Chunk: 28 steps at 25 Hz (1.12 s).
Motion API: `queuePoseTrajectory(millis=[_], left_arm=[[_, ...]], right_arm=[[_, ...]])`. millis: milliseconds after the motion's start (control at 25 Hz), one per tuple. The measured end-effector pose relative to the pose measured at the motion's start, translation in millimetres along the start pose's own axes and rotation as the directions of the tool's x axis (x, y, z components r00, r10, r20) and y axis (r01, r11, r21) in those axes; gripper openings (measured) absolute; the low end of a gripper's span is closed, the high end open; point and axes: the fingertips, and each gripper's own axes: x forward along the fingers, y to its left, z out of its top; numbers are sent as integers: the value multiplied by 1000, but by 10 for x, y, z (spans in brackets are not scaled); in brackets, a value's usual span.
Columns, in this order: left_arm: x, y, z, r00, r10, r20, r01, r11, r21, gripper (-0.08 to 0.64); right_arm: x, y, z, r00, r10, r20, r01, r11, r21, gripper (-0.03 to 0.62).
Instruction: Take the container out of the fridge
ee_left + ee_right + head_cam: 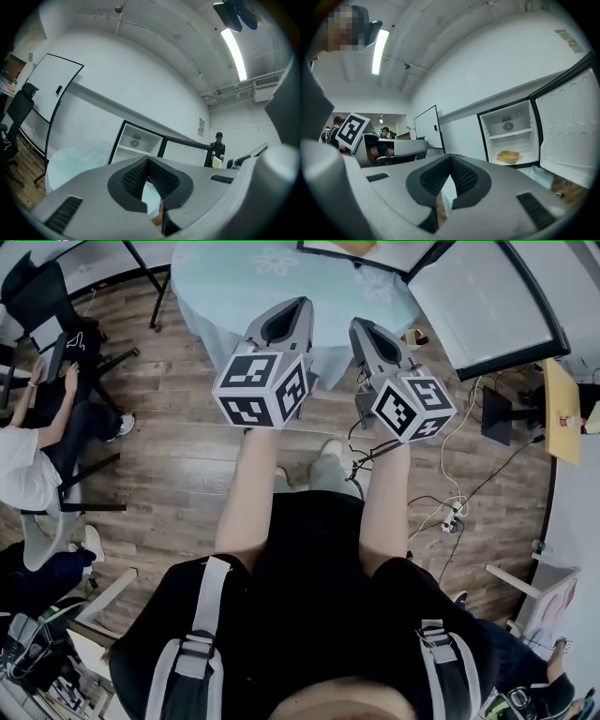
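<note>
Wood floor (187, 456) lies under you; the open fridge (506, 123) stands far ahead. Its tan container (508, 157) sits low inside, untouched. Your left gripper (148, 160) and right gripper (451, 158) hold nothing, fingers (436, 176) closed. By my judgement, the whole reach and grasp is left.

Head camera high, looking down; two gripper cameras low, tilted upward.
The head view drops steeply past the person's torso (309, 596) to the brown plank floor (187, 456). The left hand-held gripper (148, 160) and right hand-held gripper (451, 158) views both face the far, open white black-framed fridge (139, 143), mid-frame and at right. The round pale-blue tabletop (225, 287) shows upper centre from above, lower left in the left gripper view.
</note>
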Motion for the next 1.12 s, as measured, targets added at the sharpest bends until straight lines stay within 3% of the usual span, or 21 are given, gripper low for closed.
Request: queuePoseTrajectory(millis=[320, 720, 1120], left_arm=[[529, -42, -108, 998, 48, -41, -46, 998, 40, 0], [1515, -728, -204, 999, 3, -32, -2, 1000, 22, 0], [2005, -842, -333, 998, 51, -21, -51, 999, 10, 0]], right_arm=[[229, -513, 7, 998, 60, 13, -61, 996, 65, 6], [-2, -1750, 364, 1000, 10, 20, -11, 998, 65, 6], [102, -2204, 403, 997, 75, -19, -74, 997, 33, 6]])
